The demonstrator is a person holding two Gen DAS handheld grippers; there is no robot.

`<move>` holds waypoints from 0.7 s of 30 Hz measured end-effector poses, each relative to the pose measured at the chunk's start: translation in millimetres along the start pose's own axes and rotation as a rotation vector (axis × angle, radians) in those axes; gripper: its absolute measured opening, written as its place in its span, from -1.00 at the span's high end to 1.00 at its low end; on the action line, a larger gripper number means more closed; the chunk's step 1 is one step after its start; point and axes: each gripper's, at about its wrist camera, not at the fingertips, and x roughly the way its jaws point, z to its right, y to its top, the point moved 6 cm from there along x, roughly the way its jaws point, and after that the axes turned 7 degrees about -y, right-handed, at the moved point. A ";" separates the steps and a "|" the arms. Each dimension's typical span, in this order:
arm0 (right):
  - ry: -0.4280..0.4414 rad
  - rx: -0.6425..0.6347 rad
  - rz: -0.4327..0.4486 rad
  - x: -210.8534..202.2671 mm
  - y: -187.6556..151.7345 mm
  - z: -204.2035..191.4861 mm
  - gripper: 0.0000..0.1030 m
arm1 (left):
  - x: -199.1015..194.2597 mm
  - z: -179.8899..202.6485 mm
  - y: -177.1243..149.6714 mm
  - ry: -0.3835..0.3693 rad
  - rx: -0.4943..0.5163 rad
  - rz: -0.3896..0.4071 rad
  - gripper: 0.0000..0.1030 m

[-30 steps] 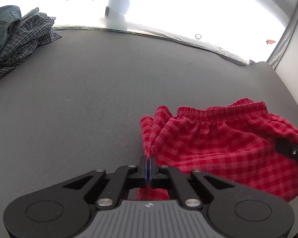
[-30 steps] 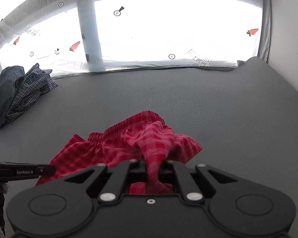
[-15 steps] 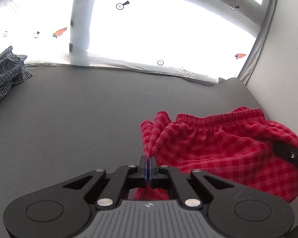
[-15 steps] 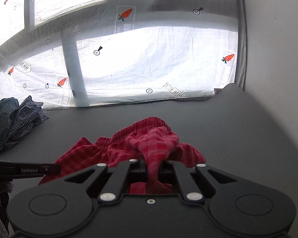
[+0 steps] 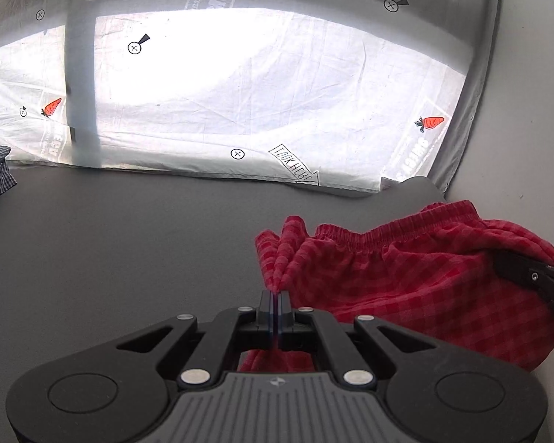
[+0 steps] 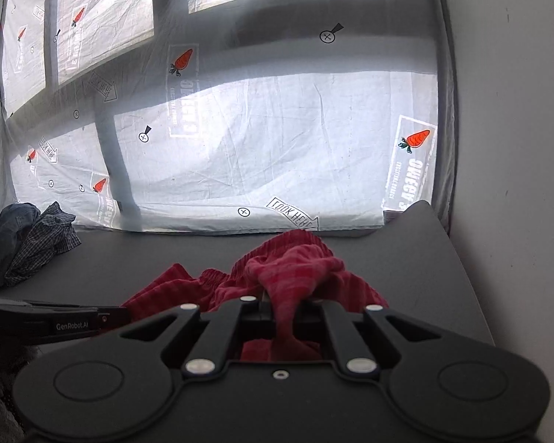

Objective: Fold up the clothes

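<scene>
Two grippers: both are clamping the red checked shorts (image 5: 406,280).
Left gripper (image 5: 274,302): jaws are pinching one waistband corner.
Right gripper (image 6: 282,304): jaws are biting a bunched fold.
Shorts: hanging slack between the tools, ahead of both.
Risk: the thin pinch is liable to slip if the grey mat (image 5: 110,243) drags the cloth.

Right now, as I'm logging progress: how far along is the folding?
Nothing looks folded yet. In hand: the left gripper and right gripper each pinch the bunched red checked shorts. Left: folding them, then the crumpled dark clothes pile.
</scene>
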 end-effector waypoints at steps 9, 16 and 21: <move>-0.081 0.036 0.008 91.0 12.1 87.1 0.91 | 116.6 42.4 30.9 0.020 0.044 0.046 0.97; -0.178 0.042 -0.180 161.6 -45.6 129.4 0.63 | 215.6 44.7 -22.0 0.145 0.144 -0.163 0.84; -0.291 0.000 -0.112 142.3 -68.2 130.5 -0.02 | 200.0 23.9 -20.0 0.202 0.071 -0.132 0.72</move>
